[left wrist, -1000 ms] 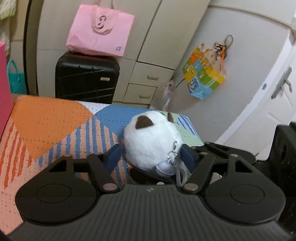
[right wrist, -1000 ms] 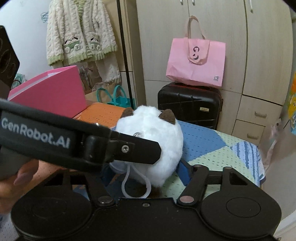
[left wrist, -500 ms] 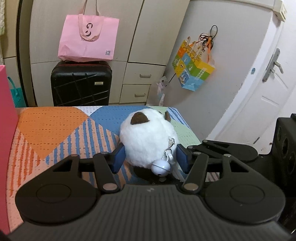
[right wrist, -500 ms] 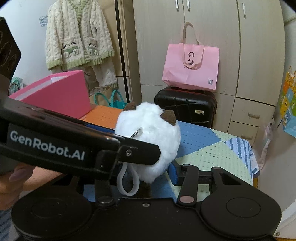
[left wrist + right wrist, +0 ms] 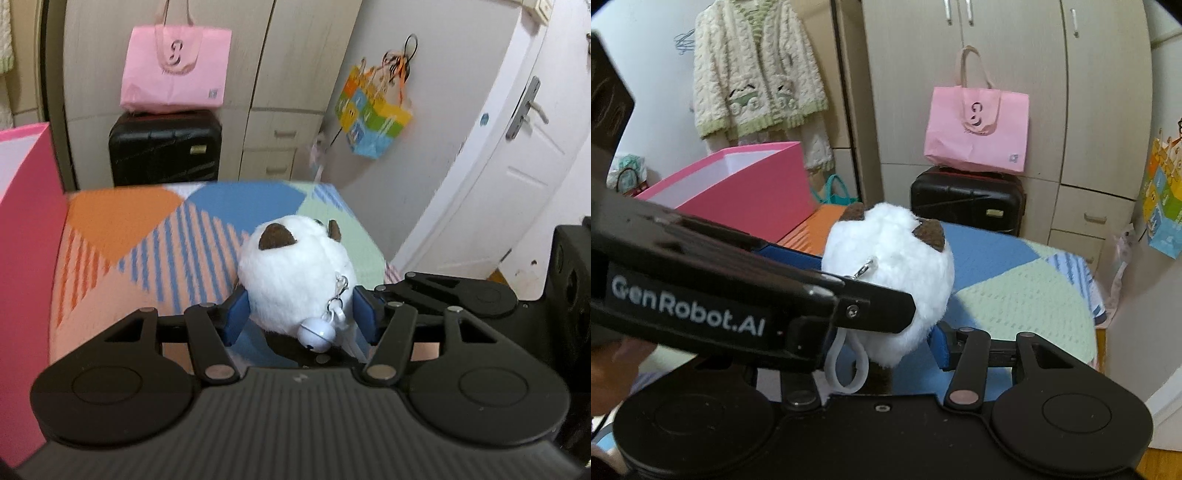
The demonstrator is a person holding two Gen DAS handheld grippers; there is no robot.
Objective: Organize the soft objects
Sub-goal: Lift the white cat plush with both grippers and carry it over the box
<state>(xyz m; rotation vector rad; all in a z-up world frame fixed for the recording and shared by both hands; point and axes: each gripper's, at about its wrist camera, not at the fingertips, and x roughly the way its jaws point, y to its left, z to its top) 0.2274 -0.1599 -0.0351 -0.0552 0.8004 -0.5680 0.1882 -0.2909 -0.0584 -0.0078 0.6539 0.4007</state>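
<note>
Patterned table: both grippers' fingers pinch white plush (brown-eared).

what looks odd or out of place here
Both grippers, left and right, hold the same white plush, an odd double grip; the right jaws are opening. Its bell dangles loose. Nothing spilled or damaged.

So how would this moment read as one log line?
left fingers: gripping plush toy | right fingers: opening, plush toy between them | pink box: open top
</note>
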